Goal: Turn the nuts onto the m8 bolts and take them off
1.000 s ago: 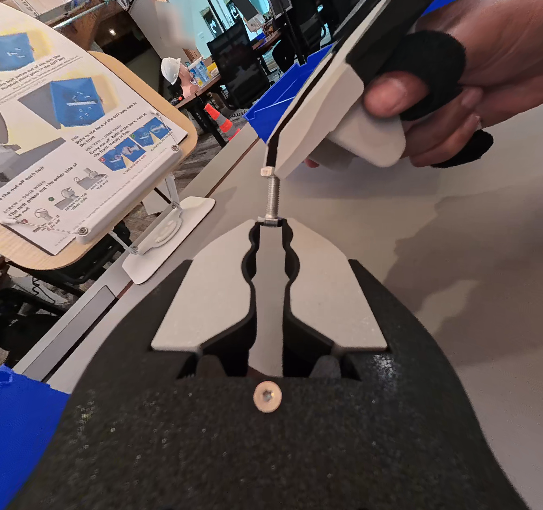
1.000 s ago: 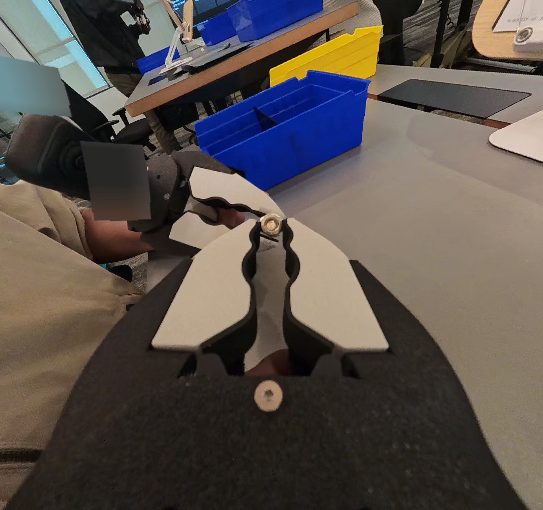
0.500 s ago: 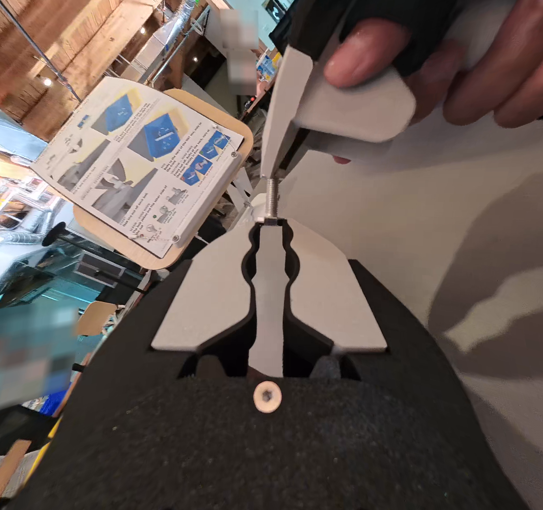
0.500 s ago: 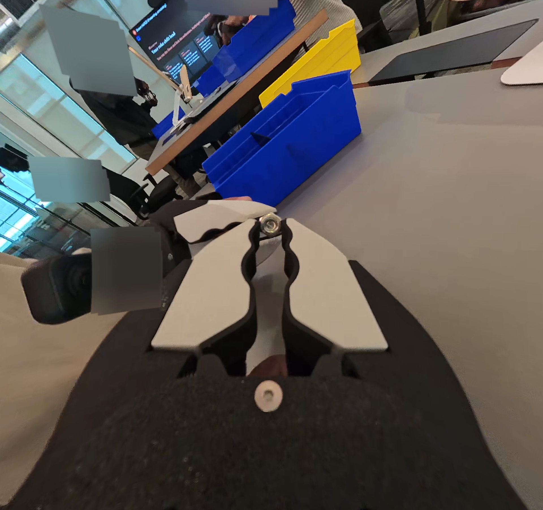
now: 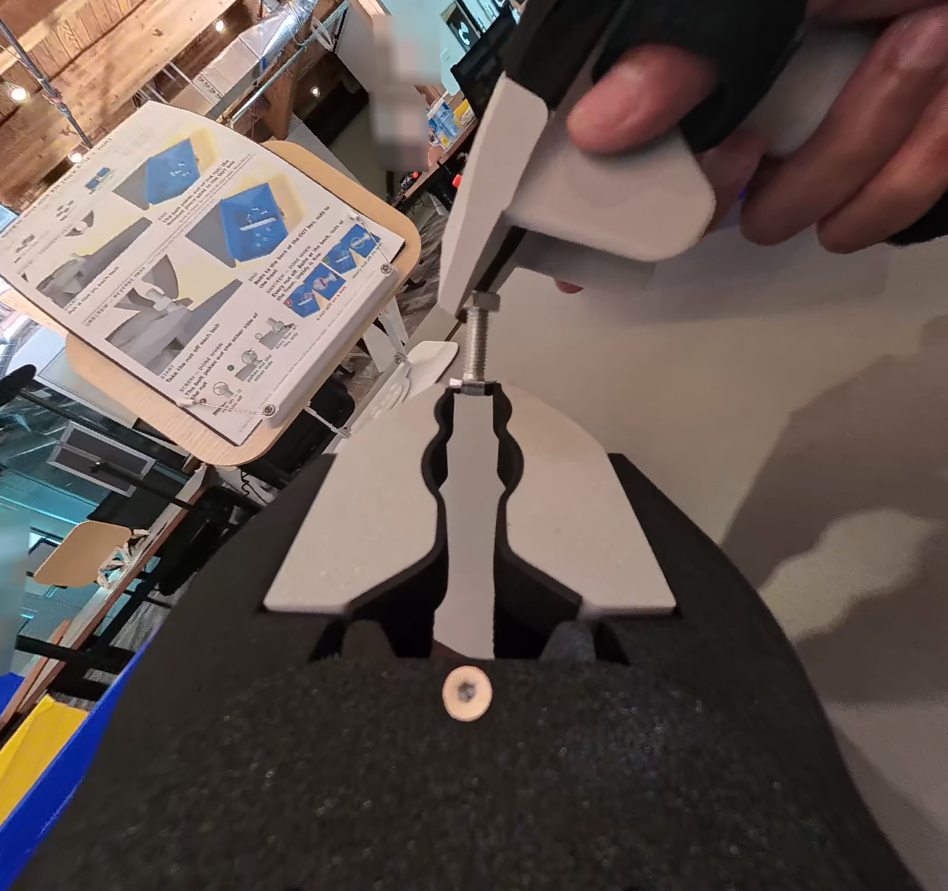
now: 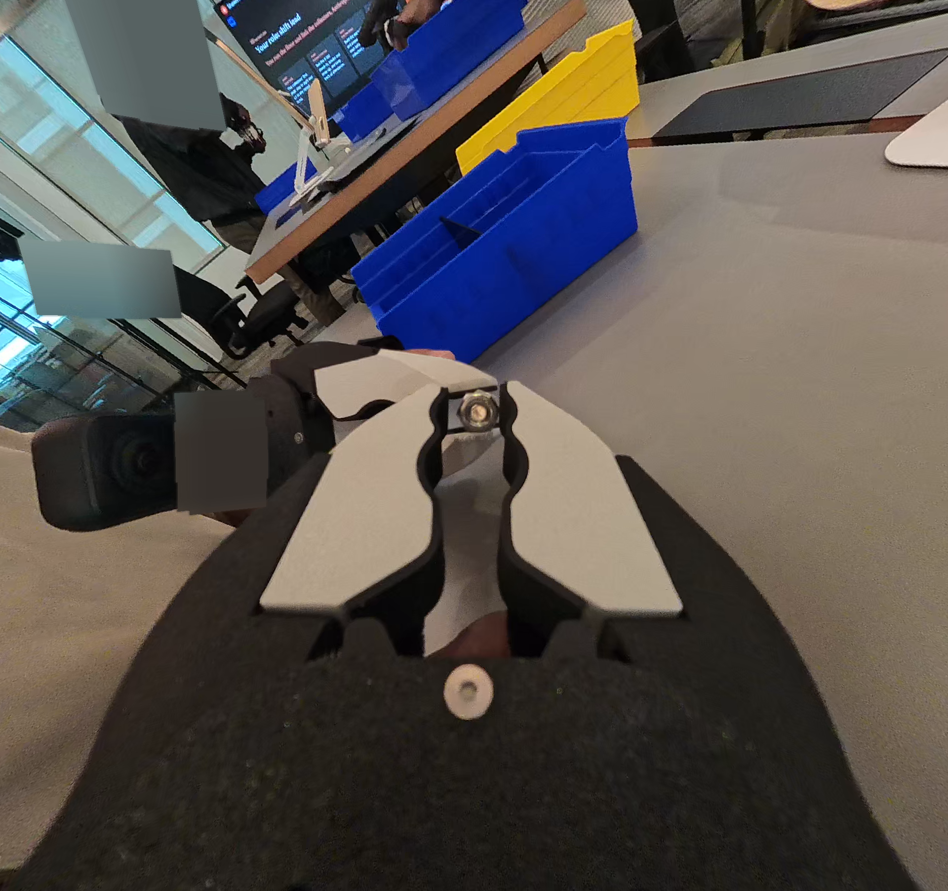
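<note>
My left gripper (image 5: pixel 474 391) is shut on the head of a silver M8 bolt (image 5: pixel 476 343), which points away from it above the grey table (image 5: pixel 667 404). My right gripper (image 5: pixel 469 302), held in a gloved hand, comes in from the upper right and is shut on the hex nut (image 5: pixel 485 300) at the bolt's far end. In the right wrist view, the right gripper (image 6: pixel 476 407) clamps the nut (image 6: pixel 477 410) end-on, with the bolt's tip showing in its centre. The left gripper's fingers (image 6: pixel 400 376) reach in from the left behind it.
A blue divided bin (image 6: pixel 502 261) and a yellow bin (image 6: pixel 564 91) stand on the table beyond the grippers. An instruction sheet on a wooden board (image 5: pixel 205 276) stands on a white stand (image 5: pixel 431 358) at the left edge. People stand at another table farther back. Left and right tips are no more than a few centimetres apart.
Both grippers have tilted and swung together while holding the bolt and nut, so the backgrounds shifted. The right gripper has rolled around the bolt's axis. The nut stays near the bolt's end.
</note>
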